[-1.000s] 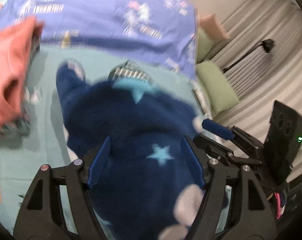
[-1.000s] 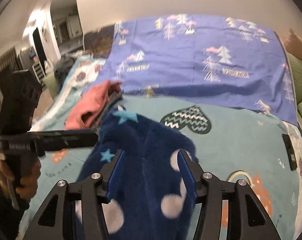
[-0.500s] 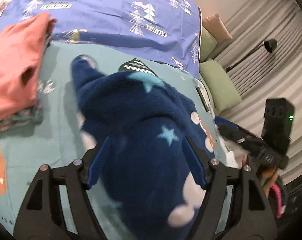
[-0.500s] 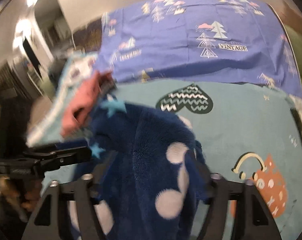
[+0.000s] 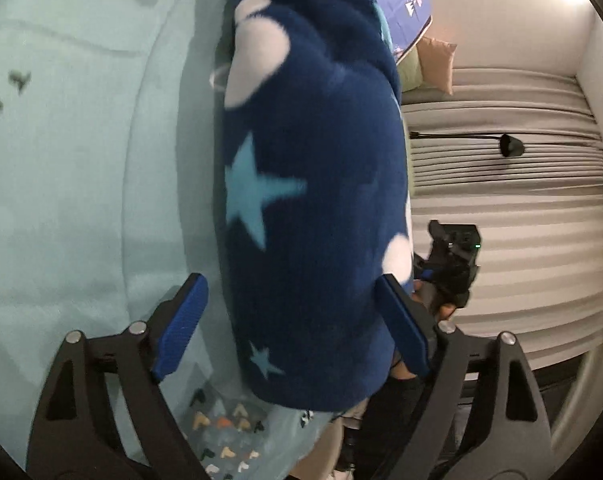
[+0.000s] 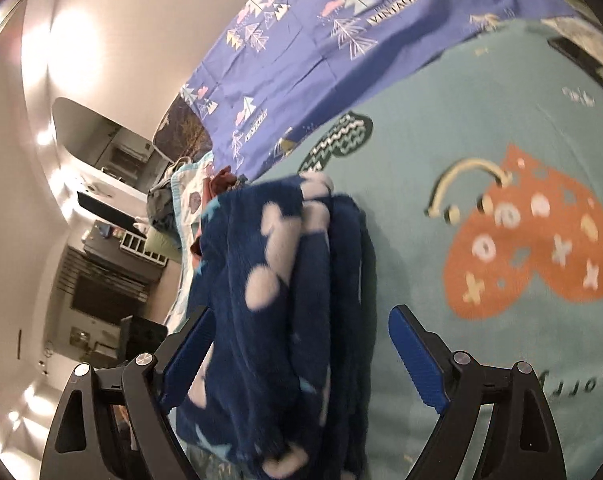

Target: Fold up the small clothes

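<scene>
a: both claws, left gripper (image 5: pixel 289 322) and right gripper (image 6: pixel 299 354), just been opening, spread wide, nothing pinched. navy fleece (image 6: pixel 285 300) bunched between, near edge of teal blanket (image 6: pixel 481 112).

b: risky. could flop open or slide off.

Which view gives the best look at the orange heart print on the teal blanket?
The right wrist view: the orange heart print lies whole and unobstructed on the teal blanket. The left wrist view shows none of it, only plain blanket beside the navy fleece garment.

Both tongs (left (image 5: pixel 293 320), right (image 6: pixel 301 356)) just opened around fleece garment (image 5: pixel 313 184).
</scene>
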`<control>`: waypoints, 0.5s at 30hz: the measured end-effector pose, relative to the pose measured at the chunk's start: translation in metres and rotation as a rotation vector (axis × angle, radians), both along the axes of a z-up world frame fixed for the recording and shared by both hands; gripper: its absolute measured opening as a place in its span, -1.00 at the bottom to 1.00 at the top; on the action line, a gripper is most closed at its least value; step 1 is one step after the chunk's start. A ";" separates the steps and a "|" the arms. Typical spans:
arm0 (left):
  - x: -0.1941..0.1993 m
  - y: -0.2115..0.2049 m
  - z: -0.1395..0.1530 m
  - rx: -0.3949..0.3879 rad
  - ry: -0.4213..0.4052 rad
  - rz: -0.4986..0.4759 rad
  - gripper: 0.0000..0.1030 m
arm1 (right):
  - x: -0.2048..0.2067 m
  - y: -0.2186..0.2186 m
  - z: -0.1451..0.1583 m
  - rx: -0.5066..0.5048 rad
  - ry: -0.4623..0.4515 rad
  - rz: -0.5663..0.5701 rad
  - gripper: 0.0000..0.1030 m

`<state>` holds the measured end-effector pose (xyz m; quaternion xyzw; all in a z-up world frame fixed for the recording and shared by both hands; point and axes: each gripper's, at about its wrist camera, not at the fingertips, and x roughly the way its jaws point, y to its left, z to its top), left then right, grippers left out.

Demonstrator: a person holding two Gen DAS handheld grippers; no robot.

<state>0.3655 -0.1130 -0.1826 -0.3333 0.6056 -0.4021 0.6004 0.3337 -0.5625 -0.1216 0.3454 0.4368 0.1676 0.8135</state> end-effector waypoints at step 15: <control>-0.007 -0.041 -0.019 -0.157 0.072 -0.018 0.98 | -0.010 0.004 -0.019 0.139 -0.021 0.025 0.75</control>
